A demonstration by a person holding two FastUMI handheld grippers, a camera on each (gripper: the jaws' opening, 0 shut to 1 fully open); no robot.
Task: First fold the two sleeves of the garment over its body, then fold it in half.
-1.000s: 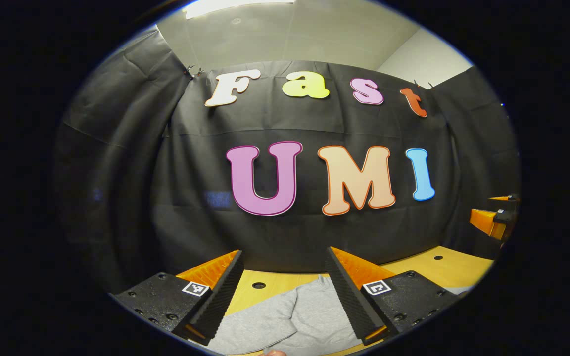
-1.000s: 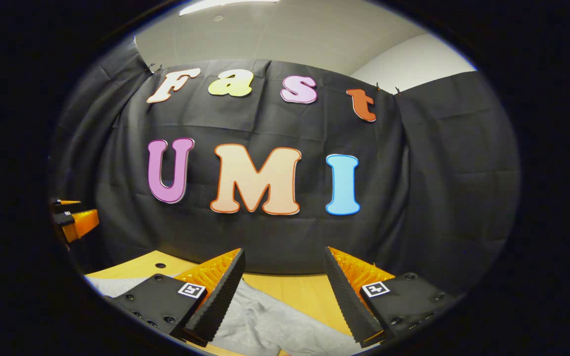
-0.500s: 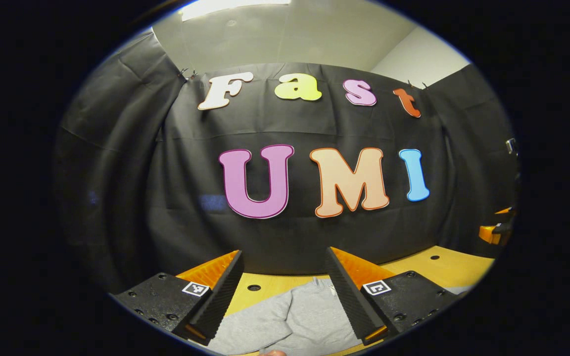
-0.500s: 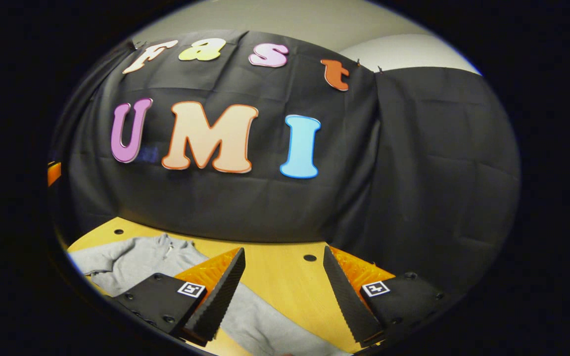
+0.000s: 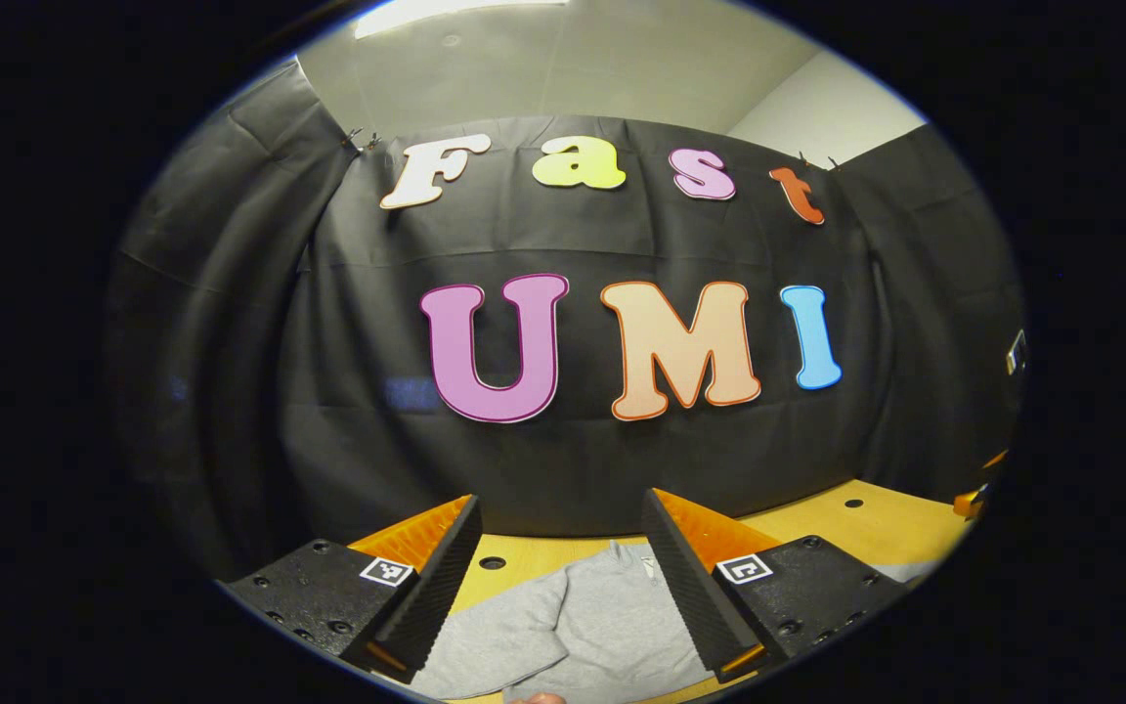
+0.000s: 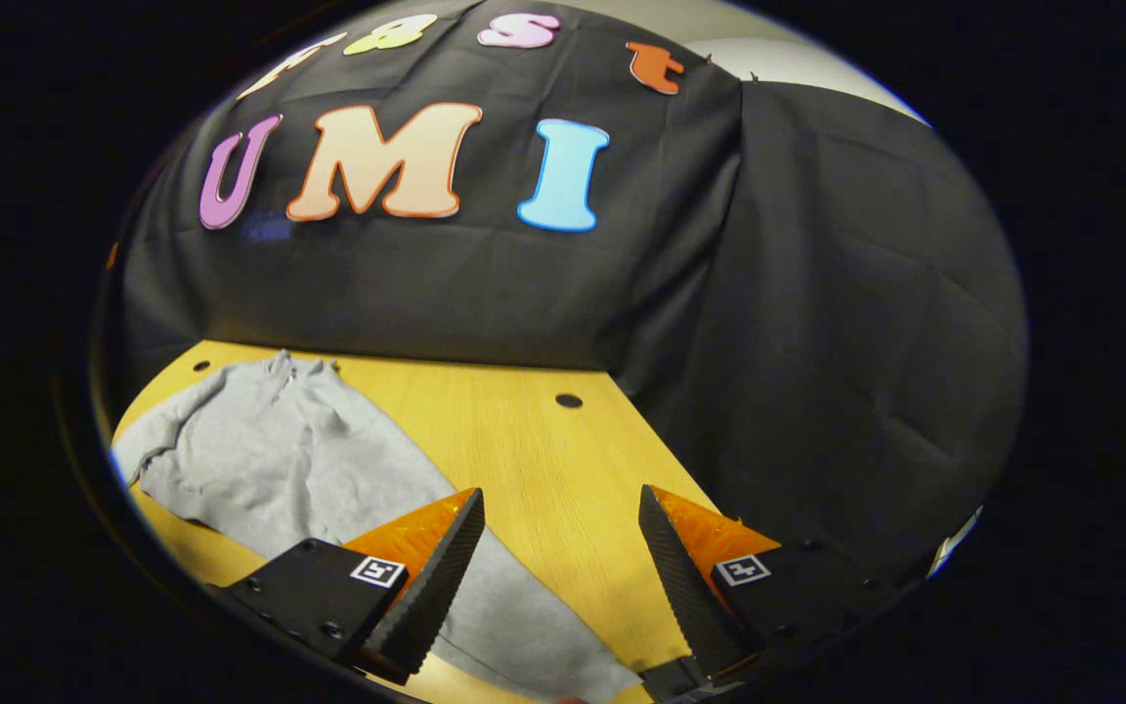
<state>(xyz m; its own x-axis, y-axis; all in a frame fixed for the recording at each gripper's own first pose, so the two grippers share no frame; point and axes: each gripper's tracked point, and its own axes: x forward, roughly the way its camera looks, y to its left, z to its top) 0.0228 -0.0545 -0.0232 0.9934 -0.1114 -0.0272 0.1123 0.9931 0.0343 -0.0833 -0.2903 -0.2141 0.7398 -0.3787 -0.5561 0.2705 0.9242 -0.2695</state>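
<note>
here the soft grey knit garment (image 6: 289,460) lies flat on the smooth yellow wooden table (image 6: 524,440), one sleeve stretching toward the right gripper (image 6: 560,577). both it and the left gripper (image 5: 560,577) are spread wide, grasping nothing. bare tabletop lies right of the sleeve.

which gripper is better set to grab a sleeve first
Right, probably. The right gripper is tilted down at the table, jaws open, with a sleeve of the garment running between them. The left gripper points level at the wall.
</note>
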